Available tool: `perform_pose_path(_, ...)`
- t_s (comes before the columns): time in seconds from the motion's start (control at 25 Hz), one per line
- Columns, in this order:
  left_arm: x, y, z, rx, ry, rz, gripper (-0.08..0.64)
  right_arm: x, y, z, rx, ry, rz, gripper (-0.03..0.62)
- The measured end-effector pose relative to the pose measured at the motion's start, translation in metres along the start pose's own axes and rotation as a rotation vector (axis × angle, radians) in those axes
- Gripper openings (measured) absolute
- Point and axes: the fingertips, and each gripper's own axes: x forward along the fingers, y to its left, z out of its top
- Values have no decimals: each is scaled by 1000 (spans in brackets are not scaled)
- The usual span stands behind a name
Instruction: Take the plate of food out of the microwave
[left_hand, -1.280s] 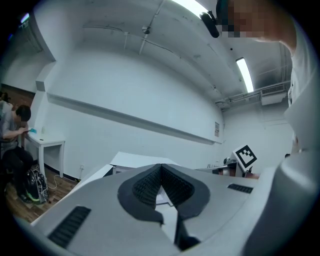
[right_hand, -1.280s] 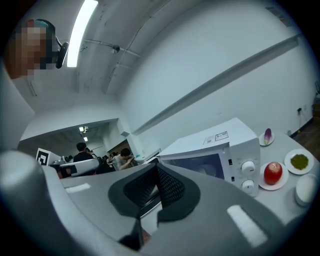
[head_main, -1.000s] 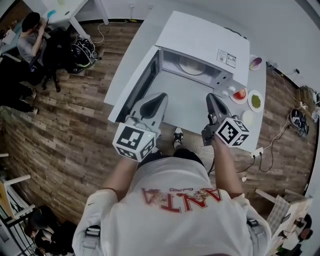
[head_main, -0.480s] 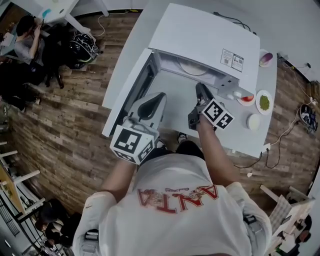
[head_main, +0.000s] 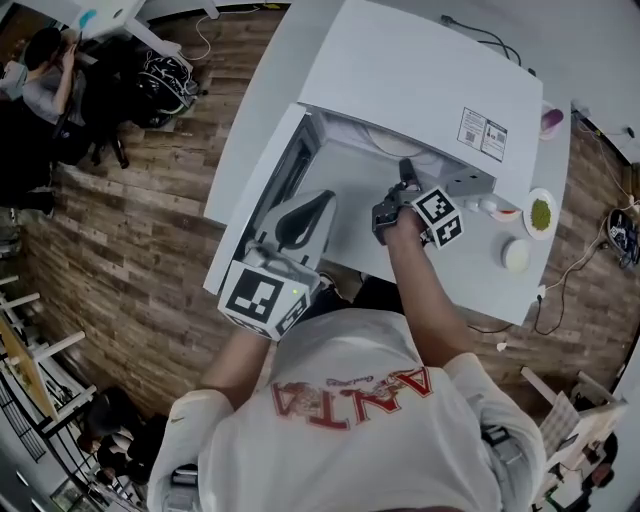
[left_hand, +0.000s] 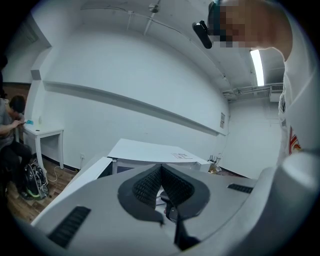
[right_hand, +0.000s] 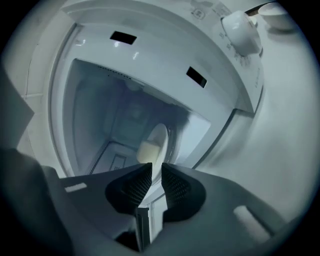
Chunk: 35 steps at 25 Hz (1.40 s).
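Seeing my right gripper (right_hand: 156, 171) at the microwave (right_hand: 165, 55) mouth, jaws just been opening to a narrow gap, nothing clamped. Plate (right_hand: 161, 137) of food sits inside, 12 o'clock off the tips. Left gripper (left_hand: 161, 169) closed, empty.

right tongs (right_hand: 156, 170): just opened, gap empty | plate (right_hand: 159, 142): ahead, inside microwave (right_hand: 150, 62)

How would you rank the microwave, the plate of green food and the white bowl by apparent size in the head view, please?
1. Microwave, by far the largest.
2 and 3. Plate of green food and white bowl: nearly alike, the plate perhaps slightly wider; I would not rank them firmly.
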Motion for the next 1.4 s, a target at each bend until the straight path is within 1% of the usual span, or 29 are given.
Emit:
perform_pose_path(0.2, 6, 4, 0, -1, 5, -7, 9, 11, -9, 2, 63, -2, -23, 55)
perform_pose_path(0.52, 5, 7, -4, -5, 10, -14, 9, 20, -12, 3, 131, -7, -21, 55)
perform_pose_path(0.72, 3, 12, -2, 2, 6, -8, 9, 20, -10, 2, 125, -16, -14, 46)
perform_pose_path(0.76, 2, 12, -2, 4, 6, -7, 9, 20, -10, 2, 124, -16, -10, 29)
perform_pose_path(1.16, 1, 7, -6, 2, 10, -21, 9, 6, -11, 2, 141, -7, 15, 23)
perform_pose_path(1.4, -1, 4, -10, 3, 27, -29, 9, -4, -17, -4, 164, -7, 51, 25)
